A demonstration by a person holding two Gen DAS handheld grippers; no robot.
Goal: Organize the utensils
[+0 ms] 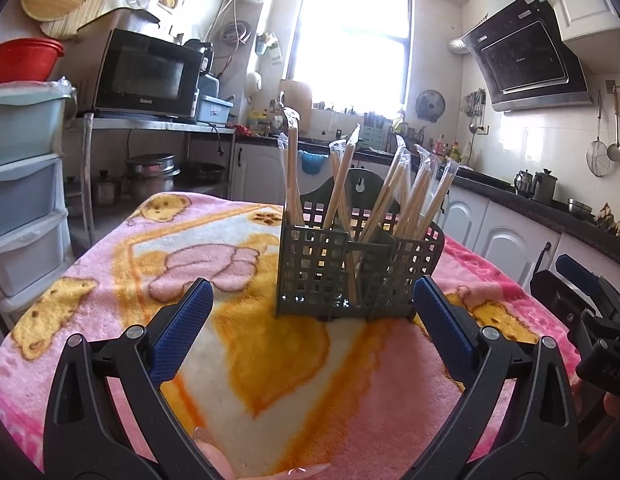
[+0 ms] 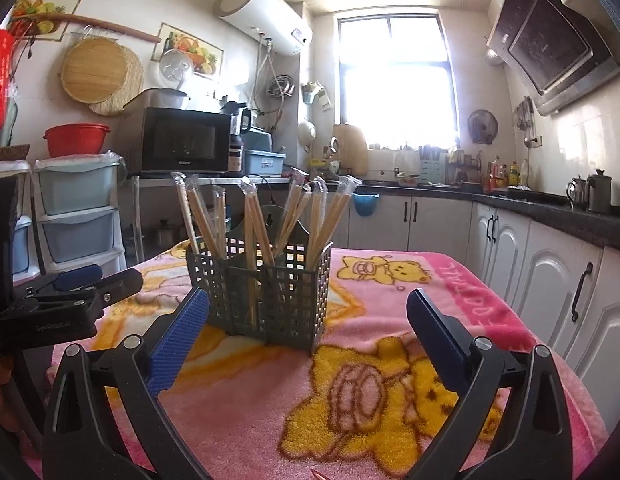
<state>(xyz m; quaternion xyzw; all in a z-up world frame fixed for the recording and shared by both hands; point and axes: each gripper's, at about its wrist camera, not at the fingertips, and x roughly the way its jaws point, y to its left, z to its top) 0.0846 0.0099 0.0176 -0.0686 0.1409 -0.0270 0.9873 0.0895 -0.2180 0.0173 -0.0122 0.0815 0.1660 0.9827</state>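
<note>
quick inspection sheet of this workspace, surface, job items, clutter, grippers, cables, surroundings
surface: pink bear-print blanket covers the table
job's things: wrapped chopsticks stand leaning in the grey slotted utensil holder
clutter: nothing seen on the blanket besides the holder
grippers: left gripper open, empty; right gripper open, empty; both short of the holder
cables: hoses hang under the water heater
surroundings: microwave, range hood, bright window, stacked drawers
</note>
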